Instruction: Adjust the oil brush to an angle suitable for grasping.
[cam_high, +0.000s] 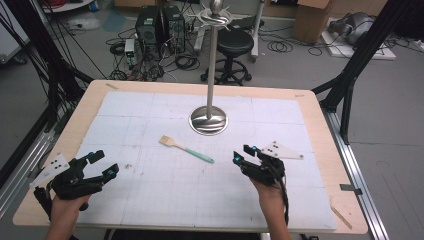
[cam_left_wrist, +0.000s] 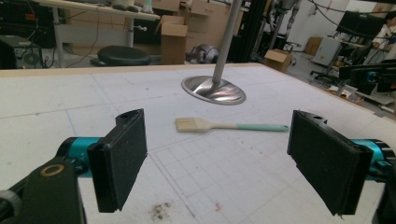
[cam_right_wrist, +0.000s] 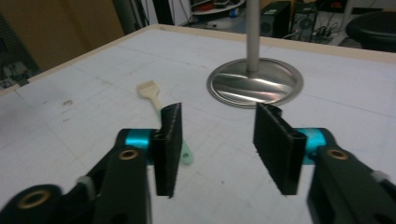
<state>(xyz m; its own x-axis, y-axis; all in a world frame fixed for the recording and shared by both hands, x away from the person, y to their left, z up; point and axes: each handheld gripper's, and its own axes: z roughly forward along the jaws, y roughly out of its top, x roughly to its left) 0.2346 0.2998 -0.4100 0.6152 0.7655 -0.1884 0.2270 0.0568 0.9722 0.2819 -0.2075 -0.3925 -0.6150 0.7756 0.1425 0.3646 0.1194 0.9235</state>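
Note:
A small brush (cam_high: 186, 148) with a pale wooden head and a mint-green handle lies flat on the white gridded mat, near the middle of the table. My right gripper (cam_high: 242, 153) hovers just right of the handle's end, its jaws partly apart with nothing between them. In the right gripper view the brush (cam_right_wrist: 152, 95) runs behind the left jaw of that gripper (cam_right_wrist: 218, 135). My left gripper (cam_high: 105, 163) stays at the near left corner, jaws wide open and empty. The left gripper view shows the brush (cam_left_wrist: 224, 125) lying ahead, beyond the open gripper (cam_left_wrist: 217, 140).
A metal stand with a round polished base (cam_high: 208, 120) and a tall pole rises just behind the brush. The mat covers a wooden table (cam_high: 320, 115). A black stool (cam_high: 234, 42), computer towers and cables sit on the floor beyond the far edge.

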